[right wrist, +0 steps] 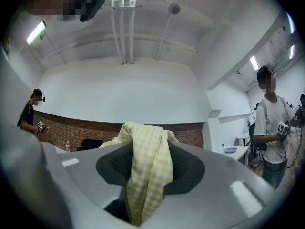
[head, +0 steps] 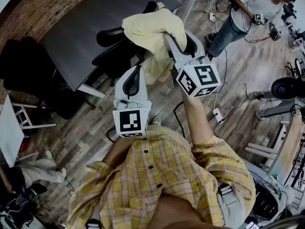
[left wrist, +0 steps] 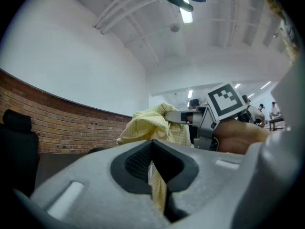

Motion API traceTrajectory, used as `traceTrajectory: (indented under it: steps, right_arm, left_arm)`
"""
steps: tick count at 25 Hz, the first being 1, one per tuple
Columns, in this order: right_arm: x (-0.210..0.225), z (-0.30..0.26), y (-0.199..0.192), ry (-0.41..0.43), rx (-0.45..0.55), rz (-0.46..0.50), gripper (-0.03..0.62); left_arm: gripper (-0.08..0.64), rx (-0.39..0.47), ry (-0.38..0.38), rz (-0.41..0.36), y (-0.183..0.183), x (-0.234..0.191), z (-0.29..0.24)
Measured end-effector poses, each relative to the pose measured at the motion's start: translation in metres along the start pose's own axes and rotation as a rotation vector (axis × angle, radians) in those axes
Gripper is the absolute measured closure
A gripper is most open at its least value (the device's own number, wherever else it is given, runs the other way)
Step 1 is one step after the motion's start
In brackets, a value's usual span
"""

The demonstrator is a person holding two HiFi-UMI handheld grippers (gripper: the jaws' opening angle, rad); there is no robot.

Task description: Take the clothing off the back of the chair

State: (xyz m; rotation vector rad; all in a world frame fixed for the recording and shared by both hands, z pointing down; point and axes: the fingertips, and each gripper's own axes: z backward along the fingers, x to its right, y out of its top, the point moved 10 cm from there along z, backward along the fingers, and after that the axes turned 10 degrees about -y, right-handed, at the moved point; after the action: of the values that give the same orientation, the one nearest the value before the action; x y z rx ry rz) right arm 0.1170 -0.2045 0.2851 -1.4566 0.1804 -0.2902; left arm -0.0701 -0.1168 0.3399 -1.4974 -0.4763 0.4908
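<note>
The right gripper (right wrist: 145, 171) was clamped on a thick bunch of the yellow checked shirt (head: 150, 27), while the left gripper (left wrist: 156, 178) pinched only a thin fold of its lower edge. The garment hung ahead of both tools, its length running from the right gripper's higher, farther hold down to the left gripper's nearer one. It was bunched above the black chair (head: 113, 56) at the grey desk (head: 76, 27), and whether cloth was touching the chair back could not be made out.
</note>
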Motion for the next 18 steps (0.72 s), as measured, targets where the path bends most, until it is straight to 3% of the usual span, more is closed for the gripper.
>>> traceTrajectory:
  steps: [18]
  right_arm:
    - [-0.012, 0.051, -0.002, -0.046, -0.017, -0.009, 0.430]
  left_arm:
    - [0.560, 0.002, -0.037, 0.001, 0.003, 0.014, 0.013]
